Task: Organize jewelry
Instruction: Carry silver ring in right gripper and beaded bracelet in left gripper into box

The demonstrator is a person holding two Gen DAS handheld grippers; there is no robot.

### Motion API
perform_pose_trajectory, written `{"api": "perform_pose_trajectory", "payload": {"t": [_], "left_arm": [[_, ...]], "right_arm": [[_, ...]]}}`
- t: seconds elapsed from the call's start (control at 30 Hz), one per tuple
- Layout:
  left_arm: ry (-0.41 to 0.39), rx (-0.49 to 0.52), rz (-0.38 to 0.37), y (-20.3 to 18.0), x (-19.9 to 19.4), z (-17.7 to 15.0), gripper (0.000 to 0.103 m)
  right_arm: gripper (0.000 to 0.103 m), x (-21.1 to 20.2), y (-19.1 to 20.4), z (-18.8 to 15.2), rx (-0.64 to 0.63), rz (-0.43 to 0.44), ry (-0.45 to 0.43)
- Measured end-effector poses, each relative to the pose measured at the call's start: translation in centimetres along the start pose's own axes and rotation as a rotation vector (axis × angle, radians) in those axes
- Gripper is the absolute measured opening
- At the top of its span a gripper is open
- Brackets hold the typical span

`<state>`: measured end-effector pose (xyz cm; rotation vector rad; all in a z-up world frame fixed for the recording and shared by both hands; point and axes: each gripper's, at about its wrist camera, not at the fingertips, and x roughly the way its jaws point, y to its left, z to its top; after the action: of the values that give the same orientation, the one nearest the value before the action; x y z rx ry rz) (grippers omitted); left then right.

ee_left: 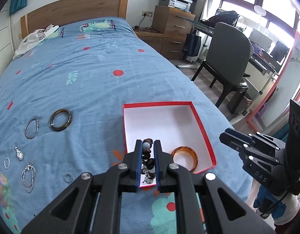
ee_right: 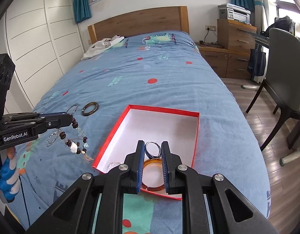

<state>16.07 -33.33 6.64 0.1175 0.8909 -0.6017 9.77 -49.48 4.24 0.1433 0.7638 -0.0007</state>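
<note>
A red-rimmed box (ee_left: 200, 124) with a white inside lies on the blue bedspread; it also shows in the right wrist view (ee_right: 161, 109). An amber bangle (ee_left: 185, 159) lies in it, also visible in the right wrist view (ee_right: 152, 188). My left gripper (ee_left: 148, 146) is shut on a beaded bracelet (ee_left: 147, 157) of brown and pale beads, held above the box's near left corner; the bracelet dangles in the right wrist view (ee_right: 76, 136). My right gripper (ee_right: 153, 146) is shut on a silver ring-shaped bangle (ee_right: 153, 149) over the box.
Left of the box lie a dark brown bangle (ee_left: 60, 119), a thin silver bangle (ee_left: 31, 128), a watch (ee_left: 19, 153), a chain bracelet (ee_left: 28, 173) and small rings (ee_left: 68, 177). A small silver piece (ee_right: 114, 164) lies in the box. A chair (ee_left: 226, 62) stands right of the bed.
</note>
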Motion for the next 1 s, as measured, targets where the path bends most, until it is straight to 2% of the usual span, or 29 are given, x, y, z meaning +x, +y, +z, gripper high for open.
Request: {"api": "perform_pose_trajectory", "payload": {"t": [0.33,0.5,0.83,1.0], "left_arm": [[0.073,0.011,0.048,-0.3,8.5,2.1,0.010],[0.127,-0.009,0.052,0.5,12.0,1.2,0.010],[0.214,-0.014,0.051,0.9,15.8,-2.0,0.011],[0.217,-0.019,0.044,0.9,16.2,-2.6,0.013]], "right_arm": [[0.016,7.3,-2.6,0.1,0.042,0.015,0.091],[0.016,10.4,-3.2,-0.3,0.039,0.009,0.155],[0.017,13.0,-4.2,-1.5,0.001,-0.019,0.234],[0.017,13.3,-3.9,-1.7,-0.046,-0.035,0.242]]}}
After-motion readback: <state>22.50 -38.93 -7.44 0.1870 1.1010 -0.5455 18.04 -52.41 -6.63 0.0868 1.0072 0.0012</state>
